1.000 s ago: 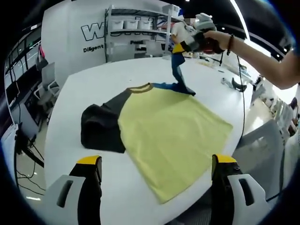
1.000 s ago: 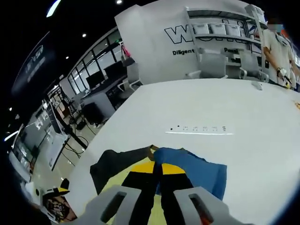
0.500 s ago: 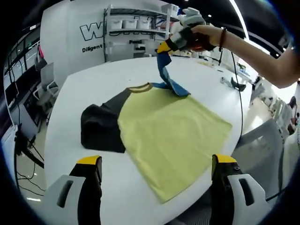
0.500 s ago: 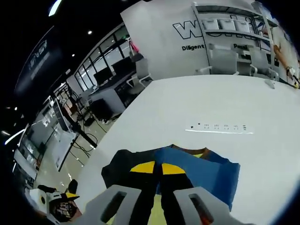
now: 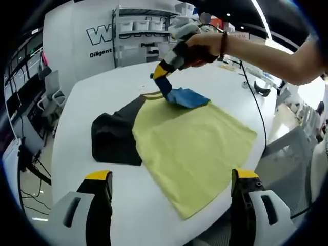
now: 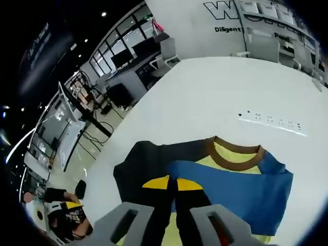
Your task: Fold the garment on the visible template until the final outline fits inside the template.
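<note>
Garment [image 5: 189,143] lies flat on the white counter [image 5: 92,97], yellow body toward 5 o'clock in the left gripper view and black sleeve [image 5: 113,141] at 9; our right gripper [image 5: 163,72] is pinched closed on the blue sleeve [image 6: 230,187], which we judge should be carried across the chest and laid flat without dragging the body. Our left gripper [image 5: 169,192] waits with jaws wide and empty, while a cable [image 5: 259,110] trails at 3 o'clock and shelving [image 5: 143,31] stands well behind; we make out no template outline
</note>
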Tool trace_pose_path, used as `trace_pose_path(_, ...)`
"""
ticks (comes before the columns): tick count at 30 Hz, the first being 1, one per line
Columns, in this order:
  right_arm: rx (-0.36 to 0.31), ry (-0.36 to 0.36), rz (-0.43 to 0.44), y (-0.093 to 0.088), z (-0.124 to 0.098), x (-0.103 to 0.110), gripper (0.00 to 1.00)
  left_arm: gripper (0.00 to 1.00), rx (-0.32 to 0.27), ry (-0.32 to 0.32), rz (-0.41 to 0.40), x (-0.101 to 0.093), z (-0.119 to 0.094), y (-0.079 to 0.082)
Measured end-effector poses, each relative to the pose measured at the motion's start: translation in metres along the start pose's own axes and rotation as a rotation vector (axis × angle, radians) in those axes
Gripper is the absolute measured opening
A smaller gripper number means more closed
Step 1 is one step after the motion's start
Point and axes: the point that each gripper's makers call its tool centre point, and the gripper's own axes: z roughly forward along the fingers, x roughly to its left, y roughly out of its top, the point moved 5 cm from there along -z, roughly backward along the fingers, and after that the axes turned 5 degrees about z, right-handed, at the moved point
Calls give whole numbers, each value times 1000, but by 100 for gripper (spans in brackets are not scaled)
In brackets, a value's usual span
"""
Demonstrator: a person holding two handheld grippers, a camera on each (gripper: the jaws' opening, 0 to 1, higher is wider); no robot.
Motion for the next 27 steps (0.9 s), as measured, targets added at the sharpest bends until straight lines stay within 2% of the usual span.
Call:
trace_pose_path(5,49,10,18,-11,24,-1,0,98,23,9,0,5,2,-6)
trace_pose_path(8,58,22,16,-14,39,-3,0,98,21,8,7,7,3,-6)
trace_pose_path(10,78,35,45,-18,51,-4,0,98,8,1,8,6,4,-5)
trace_pose_path(18,72,45,74,-25,78,-7,0,96,19,1,3,11,10,-9)
trace_pose_path(20,39,100,81,-24,82,-3,11,96,24,1,6,12,11,-10)
trace_pose_path(21,29,152,94,-24,83,3,19,96,19,0,9,12,11,-10)
trace_pose_path(22,41,173,108,-27,83,5,26,96,18,0,8,12,11,-10)
trace_pose_path(23,50,186,93,-28,82,7,26,96,19,-3,1,12,13,-10)
trace_pose_path(24,57,193,35,-30,80,7,23,96,17,-6,-2,12,14,-10)
trace_pose_path(25,69,187,15,-32,79,7,19,96,19,-6,-1,12,14,-10)
trace_pose_path(27,63,188,0,-32,77,7,16,96,25,-2,6,13,15,-10)
